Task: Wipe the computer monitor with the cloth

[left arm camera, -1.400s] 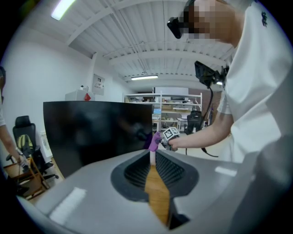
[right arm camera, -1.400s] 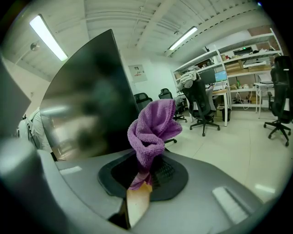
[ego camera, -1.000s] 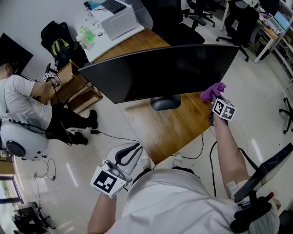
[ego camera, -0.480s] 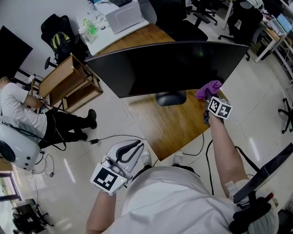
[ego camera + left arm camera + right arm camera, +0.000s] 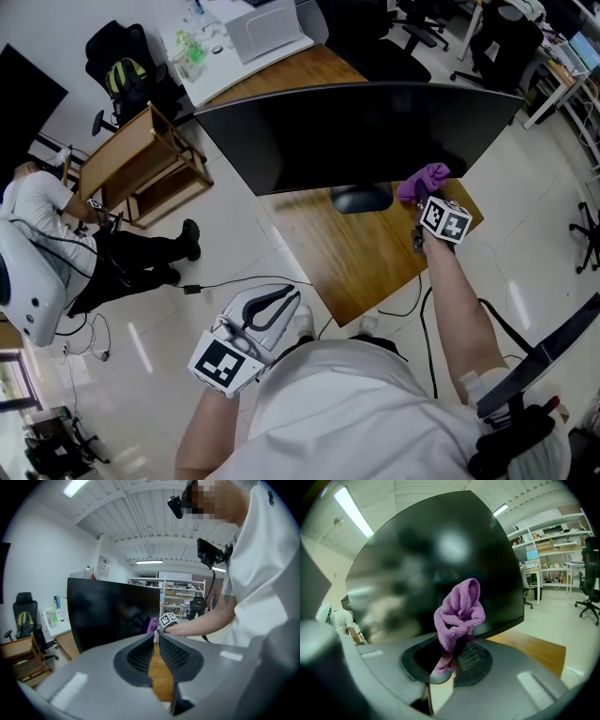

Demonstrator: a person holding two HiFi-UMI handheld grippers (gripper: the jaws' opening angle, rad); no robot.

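The right tongs pinch a bunched purple cloth — their tips buried in it — at the lower edge of the dark monitor; contact unclear. Its stand sits half hidden on the worktop. The left tongs are closed, empty.

A wooden desk carries the monitor on its stand.

Your left arm is bent close to your torso; the left gripper sits low, jaws pressed together with nothing between them; your right arm reaches forward, nearly straight; the right gripper is clamped on the cloth.
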